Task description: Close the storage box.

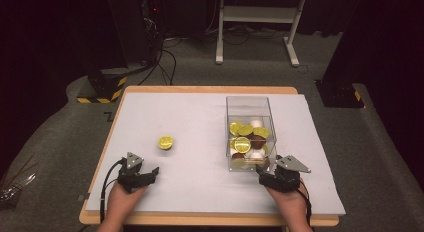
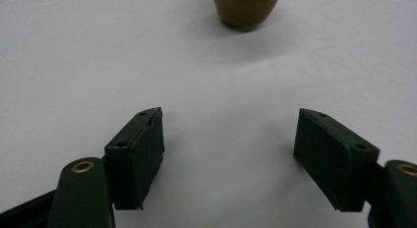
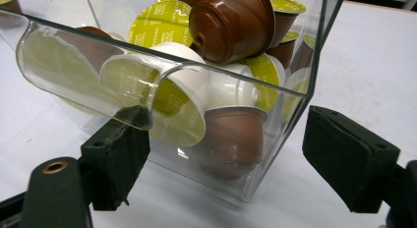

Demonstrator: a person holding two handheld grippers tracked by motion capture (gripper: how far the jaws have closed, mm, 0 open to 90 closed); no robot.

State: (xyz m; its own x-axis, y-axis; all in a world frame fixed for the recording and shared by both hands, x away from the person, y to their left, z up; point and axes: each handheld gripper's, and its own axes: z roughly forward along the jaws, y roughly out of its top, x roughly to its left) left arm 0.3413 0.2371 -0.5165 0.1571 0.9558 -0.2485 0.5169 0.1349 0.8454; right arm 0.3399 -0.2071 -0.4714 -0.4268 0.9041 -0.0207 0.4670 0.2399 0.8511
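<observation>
One capsule left of centre | left gripper released, empty, aimed at it | right gripper released beside clear box | next: advance, clench capsule.

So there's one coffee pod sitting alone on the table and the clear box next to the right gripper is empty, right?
Not quite. The clear box is not empty: it is full of brown, white and green-topped coffee pods, as the right gripper view shows up close. The rest is right: one coffee pod sits alone on the table, and the box stands by the right gripper.
</observation>
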